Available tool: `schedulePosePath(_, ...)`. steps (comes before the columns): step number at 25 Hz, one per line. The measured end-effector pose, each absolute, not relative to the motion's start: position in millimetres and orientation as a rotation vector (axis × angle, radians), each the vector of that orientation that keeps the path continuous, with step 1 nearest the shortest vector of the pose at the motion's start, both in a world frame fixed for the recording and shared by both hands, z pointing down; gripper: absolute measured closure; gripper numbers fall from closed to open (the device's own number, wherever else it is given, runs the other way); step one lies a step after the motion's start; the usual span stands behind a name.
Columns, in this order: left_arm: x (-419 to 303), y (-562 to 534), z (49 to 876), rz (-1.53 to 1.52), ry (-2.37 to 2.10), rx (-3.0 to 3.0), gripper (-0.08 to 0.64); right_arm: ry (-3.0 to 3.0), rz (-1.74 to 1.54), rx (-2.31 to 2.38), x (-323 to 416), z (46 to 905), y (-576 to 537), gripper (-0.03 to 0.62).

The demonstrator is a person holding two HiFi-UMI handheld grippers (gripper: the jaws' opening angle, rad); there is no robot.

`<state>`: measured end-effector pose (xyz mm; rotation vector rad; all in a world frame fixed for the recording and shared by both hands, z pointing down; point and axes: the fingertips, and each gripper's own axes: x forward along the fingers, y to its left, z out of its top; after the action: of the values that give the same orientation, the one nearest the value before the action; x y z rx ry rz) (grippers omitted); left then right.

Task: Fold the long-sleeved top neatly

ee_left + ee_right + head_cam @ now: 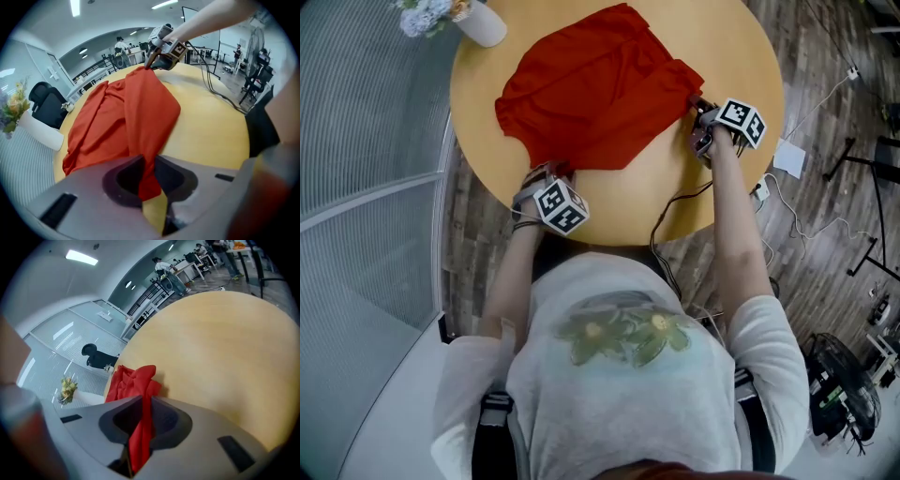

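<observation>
Round wooden table (741, 56) carries the red long-sleeved top (591, 94), rumpled at centre. Left gripper (149, 176) pinches its near edge and right gripper (143, 420) pinches its right edge. Grasp step appears complete. Next, likely lift both edges evenly and spread the cloth.

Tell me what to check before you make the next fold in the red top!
1. Left gripper holding the cloth: ok, its jaws pinch a corner of the red long-sleeved fabric top.
2. Right gripper holding the cloth: ok, red fabric is clamped between its jaws.
3. Top fully on the round light wooden table: ok.
4. Cloth smooth: not ok, it is wrinkled and bunched.
5. White vase of flowers out of the way: ok, it stands apart from the top.
6. Sleeves tucked in: cannot tell.
</observation>
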<state>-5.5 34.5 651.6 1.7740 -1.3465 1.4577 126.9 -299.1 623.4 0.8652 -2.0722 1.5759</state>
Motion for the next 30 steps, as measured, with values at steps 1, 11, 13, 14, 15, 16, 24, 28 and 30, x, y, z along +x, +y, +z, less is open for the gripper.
schedulePosePath(1, -6, 34, 648, 1.419, -1.343, 1.791, 0.496, -2.074, 1.570, 0.889, 132, 618, -297, 0.525)
schedulePosePath(11, -13, 52, 621, 1.007, -1.207, 1.867, 0.523, -1.942, 1.718, 1.123, 190, 602, -249, 0.525)
schedulePosePath(13, -24, 50, 609, 0.916, -1.204, 1.876, 0.523, -1.949, 1.726, 1.133, 189, 593, -245, 0.525)
schedulePosePath(14, -32, 48, 604, 0.884, -1.212, 1.879, 0.523, -1.956, 1.739, 1.135, 186, 587, -244, 0.525)
schedulePosePath(15, -40, 45, 600, 0.861, -1.218, 1.880, 0.523, -1.961, 1.755, 1.136, 182, 582, -244, 0.525)
schedulePosePath(16, -48, 43, 596, 0.846, -1.220, 1.881, 0.523, -1.964, 1.776, 1.138, 177, 577, -244, 0.525)
schedulePosePath(24, -115, 13, 567, 0.657, -1.093, 1.888, 0.526, -1.936, 1.994, 1.222, 116, 537, -269, 0.525)
schedulePosePath(28, -170, -12, 549, 0.527, -1.068, 1.893, 0.526, -1.894, 2.087, 1.264, 63, 518, -293, 0.525)
schedulePosePath(30, -200, -26, 557, 0.477, -1.088, 1.872, 0.526, -1.854, 2.113, 1.286, 32, 524, -312, 0.525)
